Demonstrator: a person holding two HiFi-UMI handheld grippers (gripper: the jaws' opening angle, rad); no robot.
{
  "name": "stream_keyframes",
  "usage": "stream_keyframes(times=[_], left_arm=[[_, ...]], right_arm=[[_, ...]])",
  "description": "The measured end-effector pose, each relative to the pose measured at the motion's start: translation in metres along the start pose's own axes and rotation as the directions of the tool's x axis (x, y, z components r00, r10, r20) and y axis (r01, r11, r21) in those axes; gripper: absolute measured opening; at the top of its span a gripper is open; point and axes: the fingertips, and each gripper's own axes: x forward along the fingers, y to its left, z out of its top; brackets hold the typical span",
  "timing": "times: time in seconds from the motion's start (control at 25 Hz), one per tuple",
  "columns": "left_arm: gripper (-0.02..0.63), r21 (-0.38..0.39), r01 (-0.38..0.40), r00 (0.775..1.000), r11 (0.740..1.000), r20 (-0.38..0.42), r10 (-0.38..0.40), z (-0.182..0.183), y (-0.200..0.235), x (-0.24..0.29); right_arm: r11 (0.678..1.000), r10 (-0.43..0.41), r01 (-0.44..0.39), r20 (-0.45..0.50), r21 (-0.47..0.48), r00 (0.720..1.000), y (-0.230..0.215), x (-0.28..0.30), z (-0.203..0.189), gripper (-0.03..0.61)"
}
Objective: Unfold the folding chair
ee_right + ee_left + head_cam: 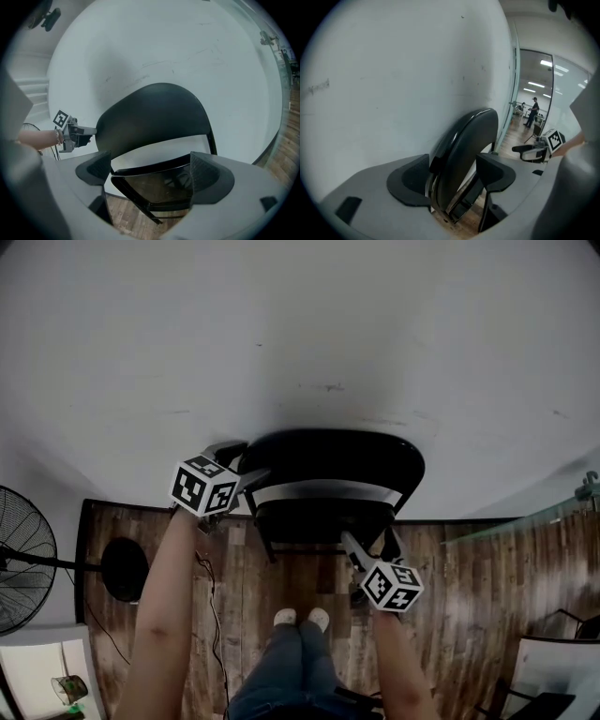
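White wall [281, 334], wooden floor [281, 587] below. Item: folding chair [328, 465], folded, upright against wall, centre of head view. My left tongs [452, 180] clamp its backrest [464, 145] edge; my right tongs [150, 176] stand wide, seat [159, 187] between them.

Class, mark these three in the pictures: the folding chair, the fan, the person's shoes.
folding chair [328, 454]: head view, on its black backrest.
fan [23, 549]: head view, on its wire guard.
shoes [284, 618]: head view, on one shoe's toe.
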Motion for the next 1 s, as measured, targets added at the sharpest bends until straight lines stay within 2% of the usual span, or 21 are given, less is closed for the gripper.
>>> stream_keyframes(times=[0.16,0.2,0.24,0.36,0.52,0.68,0.88,1.0], left_arm=[[0.305,0.031,0.034,0.999,0.999,-0.027,-0.033,0.001,0.001,0.009],[0.298,0.048,0.036,0.999,0.998,-0.039,-0.034,0.001,0.002,0.011],[0.260,0.064,0.040,0.998,0.997,-0.051,-0.037,0.001,0.004,0.012],[0.241,0.102,0.067,0.996,0.992,-0.072,-0.060,0.001,0.005,0.012],[0.224,0.145,0.090,0.993,0.985,-0.089,-0.078,0.000,0.003,0.013],[0.219,0.182,0.081,0.995,0.980,-0.078,-0.068,-0.001,0.002,0.011],[0.212,0.242,0.089,0.994,0.966,-0.089,-0.069,-0.004,-0.003,0.006],[0.210,0.259,0.079,0.995,0.962,-0.073,-0.062,-0.006,-0.009,0.002]], right_arm=[[0.997,-0.034,0.035,-0.016,0.067,0.999,-0.006,0.015,-0.010,0.518],[0.995,-0.042,0.043,-0.019,0.094,0.999,-0.007,0.019,-0.013,0.515],[0.991,-0.049,0.052,-0.025,0.124,0.998,-0.010,0.024,-0.017,0.514],[0.966,-0.081,0.093,-0.061,0.241,0.995,-0.021,0.038,-0.034,0.503],[0.886,-0.138,0.158,-0.076,0.435,0.987,-0.041,0.057,-0.053,0.497],[0.794,-0.160,0.165,-0.061,0.585,0.985,-0.048,0.077,-0.063,0.486],[0.716,-0.177,0.171,-0.060,0.677,0.982,-0.051,0.097,-0.065,0.441],[0.679,-0.205,0.223,-0.111,0.700,0.972,-0.054,0.104,-0.066,0.400]])
